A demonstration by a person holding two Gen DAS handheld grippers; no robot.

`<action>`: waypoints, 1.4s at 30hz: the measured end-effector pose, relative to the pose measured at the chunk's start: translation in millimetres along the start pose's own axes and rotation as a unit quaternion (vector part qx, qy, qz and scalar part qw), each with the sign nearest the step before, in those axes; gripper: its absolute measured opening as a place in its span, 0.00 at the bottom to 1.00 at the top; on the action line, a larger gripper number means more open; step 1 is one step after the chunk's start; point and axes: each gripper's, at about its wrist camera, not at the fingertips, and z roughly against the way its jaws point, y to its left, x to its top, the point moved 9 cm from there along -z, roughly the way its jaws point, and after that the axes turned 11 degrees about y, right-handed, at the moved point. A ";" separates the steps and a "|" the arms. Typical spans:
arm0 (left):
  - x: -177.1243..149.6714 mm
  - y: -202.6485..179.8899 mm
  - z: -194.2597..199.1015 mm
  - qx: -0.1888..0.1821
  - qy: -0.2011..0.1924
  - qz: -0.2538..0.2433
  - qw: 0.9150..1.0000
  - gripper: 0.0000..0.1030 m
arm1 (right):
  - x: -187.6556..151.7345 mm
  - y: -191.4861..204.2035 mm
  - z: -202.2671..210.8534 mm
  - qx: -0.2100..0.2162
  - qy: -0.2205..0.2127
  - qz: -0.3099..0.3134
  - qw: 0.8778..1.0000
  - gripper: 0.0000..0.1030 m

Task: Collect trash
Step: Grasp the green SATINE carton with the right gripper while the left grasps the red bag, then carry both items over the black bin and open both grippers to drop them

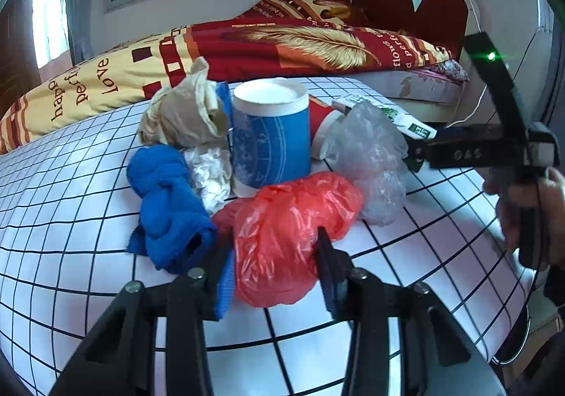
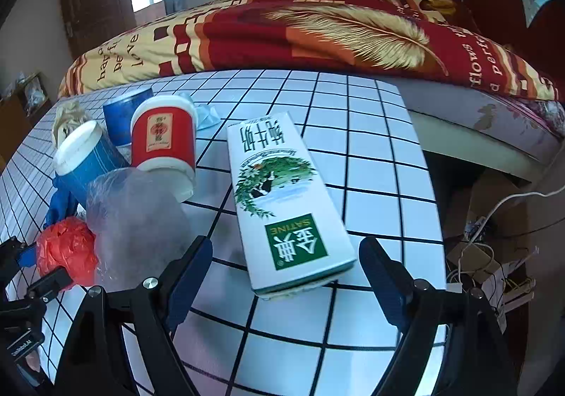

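A: Though crumpled small, red plastic bag (image 1: 293, 237) at the near edge of the trash heap on the gridded tabletop (image 1: 406, 254), squeezed between the fingers of the left tool (image 1: 272, 251). Light, soft, slippery; best pinched at the bunched middle.

B: And the milk carton (image 2: 289, 205)?

A: Flat on the tabletop, apart from the cups. Right tool (image 2: 286, 261) spread either side of its near end, not touching. Stiff, light; better taken across the narrow sides.
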 end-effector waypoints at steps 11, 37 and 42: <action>-11.2 -3.8 32.4 -0.023 -0.035 0.011 0.999 0.17 | -44.8 5.4 35.1 -0.021 -0.034 -0.003 0.999 0.55; -56.3 -77.3 104.7 -0.065 -0.065 -0.025 0.995 0.17 | -211.5 -38.3 191.3 -0.087 -0.116 -0.089 0.985 0.55; -58.1 -113.2 106.1 -0.087 -0.064 -0.051 0.993 0.17 | -251.9 -65.6 206.9 -0.116 -0.112 -0.111 0.981 0.55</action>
